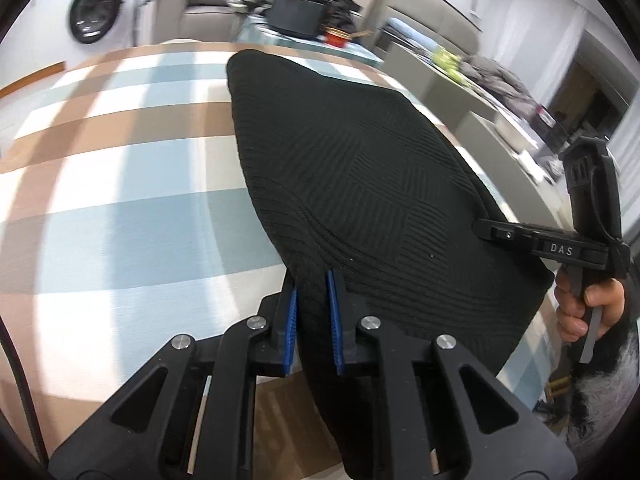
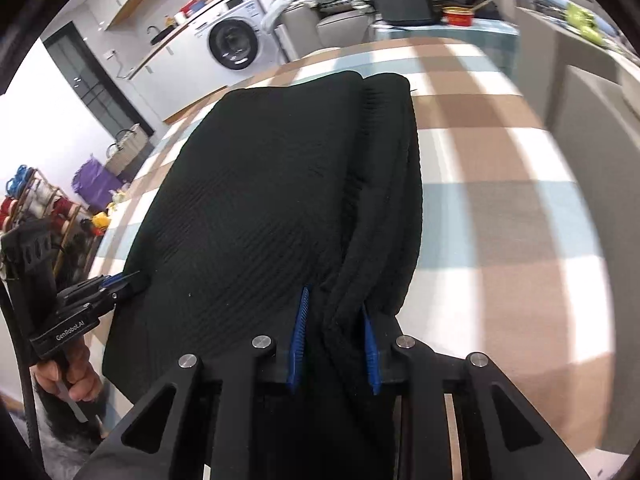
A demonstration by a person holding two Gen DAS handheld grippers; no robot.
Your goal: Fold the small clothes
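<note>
Meanwhile, black bin behind red tub, contents unclear.

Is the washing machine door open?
No, the washing machine has its round door shut flat against its white front.

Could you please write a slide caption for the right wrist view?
Right gripper clamps the near edge of a black knit garment on a checked tablecloth.
</note>
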